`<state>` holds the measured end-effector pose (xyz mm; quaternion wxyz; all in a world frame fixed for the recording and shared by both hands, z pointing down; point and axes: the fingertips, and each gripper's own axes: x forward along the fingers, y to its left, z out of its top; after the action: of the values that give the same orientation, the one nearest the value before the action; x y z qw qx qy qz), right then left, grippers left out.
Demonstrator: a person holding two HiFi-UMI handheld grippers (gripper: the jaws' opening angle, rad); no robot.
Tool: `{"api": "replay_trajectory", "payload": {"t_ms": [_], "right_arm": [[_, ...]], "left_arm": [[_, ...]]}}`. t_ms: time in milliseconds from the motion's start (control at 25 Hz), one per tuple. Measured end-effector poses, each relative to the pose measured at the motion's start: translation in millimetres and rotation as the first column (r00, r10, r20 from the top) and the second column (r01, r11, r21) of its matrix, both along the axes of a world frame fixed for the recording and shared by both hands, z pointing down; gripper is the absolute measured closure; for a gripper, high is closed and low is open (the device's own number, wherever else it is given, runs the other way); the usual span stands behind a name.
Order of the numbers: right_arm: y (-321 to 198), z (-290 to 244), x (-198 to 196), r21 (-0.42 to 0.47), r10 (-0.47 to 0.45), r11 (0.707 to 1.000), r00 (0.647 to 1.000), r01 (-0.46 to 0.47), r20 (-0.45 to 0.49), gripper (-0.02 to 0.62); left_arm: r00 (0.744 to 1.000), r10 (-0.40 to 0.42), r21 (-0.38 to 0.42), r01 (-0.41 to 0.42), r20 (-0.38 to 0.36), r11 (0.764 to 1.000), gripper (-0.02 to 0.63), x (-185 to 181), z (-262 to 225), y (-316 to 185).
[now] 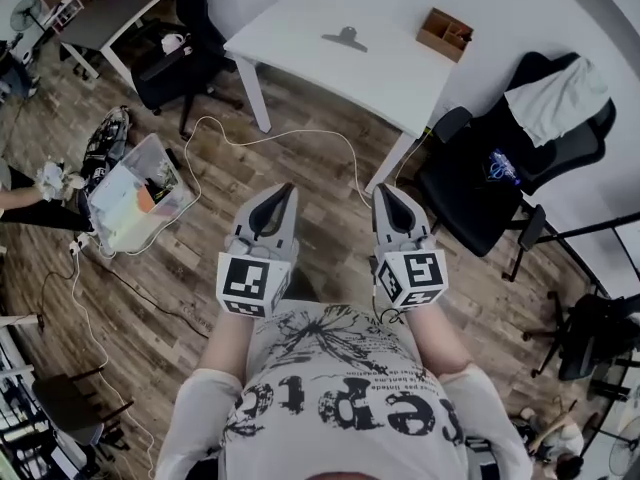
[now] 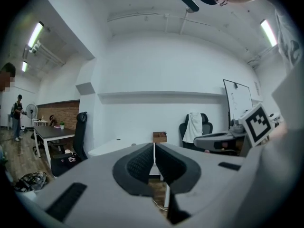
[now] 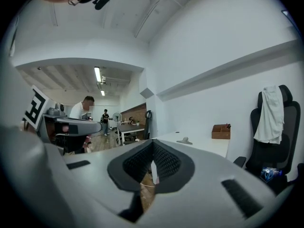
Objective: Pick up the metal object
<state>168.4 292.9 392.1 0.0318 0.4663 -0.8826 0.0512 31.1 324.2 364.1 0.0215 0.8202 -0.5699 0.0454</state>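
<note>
Metal object (image 1: 345,38) not yet approached. Left gripper (image 1: 287,190) and right gripper (image 1: 386,190), both with jaws together and empty, hover above the floor. The object lies near the middle of the white table (image 1: 400,73), well ahead. Next, probably: step closer and open a gripper.

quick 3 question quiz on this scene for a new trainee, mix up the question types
1. True or false: the grey metal object lies on the white table.
2. Which one holds something? A) left gripper B) right gripper C) neither
3. Fill in: in the head view, the small brown wooden box sits to the ____ of the metal object.

Key:
1. True.
2. C. Both pairs of jaws are together with nothing between them, and both hang over the floor, short of the table.
3. Right.
</note>
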Motion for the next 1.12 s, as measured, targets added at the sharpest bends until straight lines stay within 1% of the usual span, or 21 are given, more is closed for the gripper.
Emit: {"api": "replay_trajectory", "payload": {"t_ms": [120, 240, 360, 520, 680, 880, 1000, 1120], "right_arm": [[-49, -4, -34, -0.001, 0.023, 1.000, 1.000, -0.023, -0.008, 0.604], [-100, -10, -68, 0.003, 0.064, 0.998, 0.998, -0.064, -0.004, 0.604], [-150, -15, -100, 0.004, 0.102, 0.995, 0.995, -0.102, -0.002, 0.604], [-206, -20, -131, -0.005, 0.149, 0.989, 0.989, -0.149, -0.006, 0.604], [-244, -11, -150, -0.042, 0.162, 0.986, 0.987, -0.163, -0.024, 0.604], [-292, 6, -160, -0.071, 0.171, 0.982, 0.985, -0.173, -0.034, 0.604], [-324, 19, -159, -0.090, 0.173, 0.980, 0.984, -0.176, -0.037, 0.604], [-365, 30, -155, -0.105, 0.170, 0.979, 0.984, -0.174, -0.047, 0.603]], "left_arm": [[1.000, 0.025, 0.007, -0.024, -0.009, 1.000, 0.595, -35, -7, -52], [0.998, 0.061, 0.009, -0.061, 0.000, 0.998, 0.595, -71, -12, -106], [0.997, 0.078, 0.022, -0.078, 0.005, 0.997, 0.595, -110, -20, -158], [0.994, 0.107, 0.019, -0.107, 0.018, 0.994, 0.595, -147, -28, -216], [0.992, 0.124, -0.010, -0.124, 0.012, 0.992, 0.595, -167, -21, -254], [0.992, 0.123, -0.041, -0.123, 0.003, 0.992, 0.595, -180, -1, -300], [0.992, 0.124, -0.058, -0.124, 0.000, 0.991, 0.595, -181, 11, -332], [0.991, 0.131, -0.063, -0.130, 0.012, 0.990, 0.595, -175, 19, -373]]}}
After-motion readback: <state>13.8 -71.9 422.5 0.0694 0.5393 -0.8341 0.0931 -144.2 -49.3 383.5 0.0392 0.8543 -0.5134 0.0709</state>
